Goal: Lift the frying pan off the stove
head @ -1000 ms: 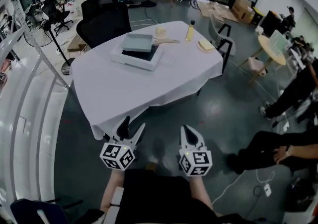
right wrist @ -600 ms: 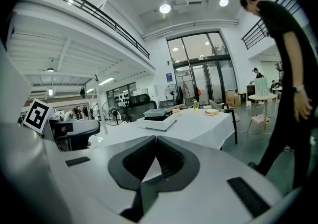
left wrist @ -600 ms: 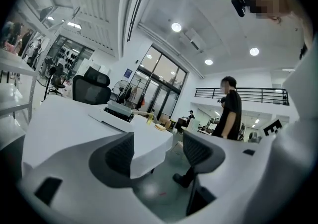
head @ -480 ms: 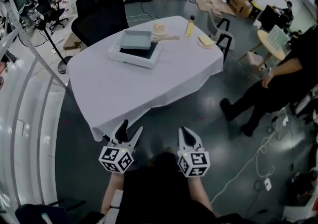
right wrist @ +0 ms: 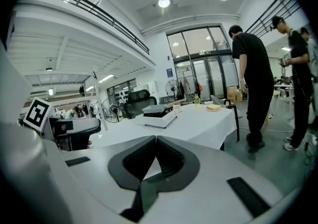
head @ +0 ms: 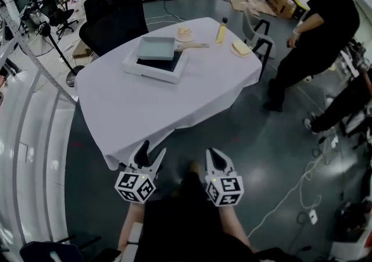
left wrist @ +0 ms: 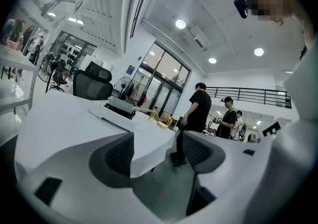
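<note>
Table (head: 145, 104) ahead carries the pan (head: 157, 47) on its stove (head: 152, 69), far side. A person (head: 314, 40) has stepped in at right; my left gripper (head: 152, 150) holds fingers apart, right gripper (head: 213, 155) together, both well short.

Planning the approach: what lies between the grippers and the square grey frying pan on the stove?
Head view: only dark floor and bare white tablecloth separate the left gripper and right gripper from the square grey frying pan.
</note>
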Motion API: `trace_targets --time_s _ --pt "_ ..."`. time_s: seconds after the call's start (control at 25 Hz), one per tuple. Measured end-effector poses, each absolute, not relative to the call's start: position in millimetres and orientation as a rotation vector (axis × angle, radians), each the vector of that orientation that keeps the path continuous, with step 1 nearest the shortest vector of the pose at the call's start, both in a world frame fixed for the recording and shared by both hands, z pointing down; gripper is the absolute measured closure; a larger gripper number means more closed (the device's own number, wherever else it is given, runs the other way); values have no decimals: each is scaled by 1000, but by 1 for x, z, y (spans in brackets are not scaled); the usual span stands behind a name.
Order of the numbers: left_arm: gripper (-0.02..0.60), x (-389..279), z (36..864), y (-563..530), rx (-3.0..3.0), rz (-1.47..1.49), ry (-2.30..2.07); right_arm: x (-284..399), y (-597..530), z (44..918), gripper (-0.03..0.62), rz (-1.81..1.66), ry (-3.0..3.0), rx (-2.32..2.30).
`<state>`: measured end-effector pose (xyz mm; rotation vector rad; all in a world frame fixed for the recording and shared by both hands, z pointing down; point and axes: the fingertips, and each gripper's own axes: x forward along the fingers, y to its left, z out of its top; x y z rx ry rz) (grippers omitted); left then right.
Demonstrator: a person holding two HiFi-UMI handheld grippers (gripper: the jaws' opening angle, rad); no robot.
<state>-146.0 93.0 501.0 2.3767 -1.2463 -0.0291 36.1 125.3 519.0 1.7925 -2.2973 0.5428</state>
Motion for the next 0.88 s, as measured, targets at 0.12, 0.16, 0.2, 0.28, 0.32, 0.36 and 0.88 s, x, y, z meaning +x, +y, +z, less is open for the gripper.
trace_targets --time_s 0.12,0.16,0.2,0.28,0.32,0.36,0.88 --pt "291 -136 499 72 2387 -29 -1241 44 104 517 588 527 -2313 1785" --pt "291 -132 499 66 2386 -31 -1241 48 97 516 588 521 -2315 1783" --pt "291 -128 498 60 2385 -34 -1239 52 91 515 588 516 -2313 1780" --pt "291 -119 496 48 2384 -38 -1237 62 79 514 588 512 -2304 1775" --pt "291 -115 495 41 2385 -39 -1237 67 71 514 588 512 -2303 1774" --pt "291 -111 494 34 2386 -39 -1239 70 62 514 588 514 -2307 1772" --pt "291 -83 493 -63 2355 -74 -1307 105 -47 510 588 484 -2364 1712"
